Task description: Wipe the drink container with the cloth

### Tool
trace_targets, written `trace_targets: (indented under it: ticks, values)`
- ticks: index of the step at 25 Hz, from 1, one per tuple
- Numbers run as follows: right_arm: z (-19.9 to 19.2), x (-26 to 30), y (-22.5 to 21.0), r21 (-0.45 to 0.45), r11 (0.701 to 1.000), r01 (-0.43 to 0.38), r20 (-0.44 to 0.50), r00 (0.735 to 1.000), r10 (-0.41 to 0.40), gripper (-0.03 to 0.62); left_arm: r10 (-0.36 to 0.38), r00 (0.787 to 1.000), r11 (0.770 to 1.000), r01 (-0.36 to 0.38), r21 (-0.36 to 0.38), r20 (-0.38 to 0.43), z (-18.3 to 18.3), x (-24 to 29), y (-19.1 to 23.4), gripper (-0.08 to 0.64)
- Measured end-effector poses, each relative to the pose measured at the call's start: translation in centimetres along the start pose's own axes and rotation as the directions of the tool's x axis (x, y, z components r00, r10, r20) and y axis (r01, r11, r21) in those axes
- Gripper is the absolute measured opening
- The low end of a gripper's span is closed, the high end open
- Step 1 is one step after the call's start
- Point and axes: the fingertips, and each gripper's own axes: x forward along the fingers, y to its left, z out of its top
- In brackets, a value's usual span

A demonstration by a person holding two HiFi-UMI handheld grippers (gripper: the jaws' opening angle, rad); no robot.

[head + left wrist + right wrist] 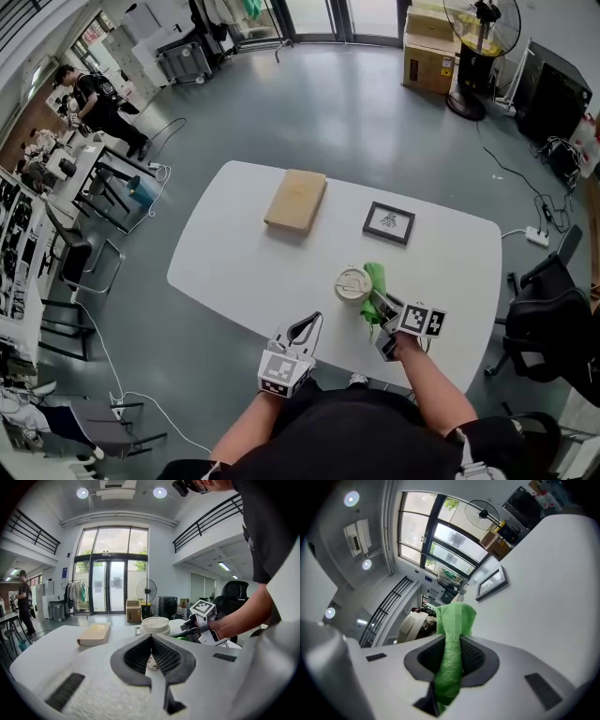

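Your right tongs [451, 638] pinch the cloth [457, 618], w/ the cup [353, 282] just ahead-left of their tips. Left tongs [151, 638] are pressed together, empty & not steadying it, so a hard wipe may tip it.

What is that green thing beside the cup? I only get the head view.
Observer: A green cloth. The right gripper has its jaws shut on it, and the cloth pokes out past the tips.
Operator: Is my other gripper holding something too?
Observer: No. The left gripper has its jaws together with nothing in them, and it points at the drink cup.
Operator: I just see a round white lid. What's under it?
Observer: The right gripper view shows the cup's side below the lid. It is dark and patterned.
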Motion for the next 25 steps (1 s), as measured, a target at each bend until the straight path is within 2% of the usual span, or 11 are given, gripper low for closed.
trace_targets:
  ticks: [6, 12, 16, 20, 25]
  values:
    - [-1.7, 1.0, -2.9, -0.014, 0.994, 0.112, -0.041, 0.993, -0.112, 0.08, -0.025, 1.0, 1.0, 0.025, -0.009, -0.003, -1.1, 0.1, 0.5, 0.014]
    - [-2.8, 1.6, -5.0, -0.085, 0.974, 0.208, -0.083, 0.973, -0.215, 0.083, -0.09, 0.996, 0.996, 0.09, -0.023, -0.016, -2.6, 0.0, -0.2, 0.014]
    - [-3.6, 2.2, -6.2, -0.071, 0.957, 0.281, -0.08, 0.955, -0.286, 0.084, -0.118, 0.993, 0.991, 0.117, -0.063, -0.017, -2.9, -0.6, 0.1, 0.014]
    - [-4.0, 2.5, -7.3, -0.061, 0.94, 0.337, -0.082, 0.936, -0.341, 0.084, -0.13, 0.991, 0.99, 0.13, -0.058, 0.002, -2.1, -0.8, 1.3, 0.014]
    - [-4.4, 2.4, -7.9, 0.005, 0.926, 0.378, -0.072, 0.924, -0.376, 0.089, -0.146, 0.989, 0.987, 0.145, -0.07, -0.006, -2.6, -1.0, 2.3, 0.014]
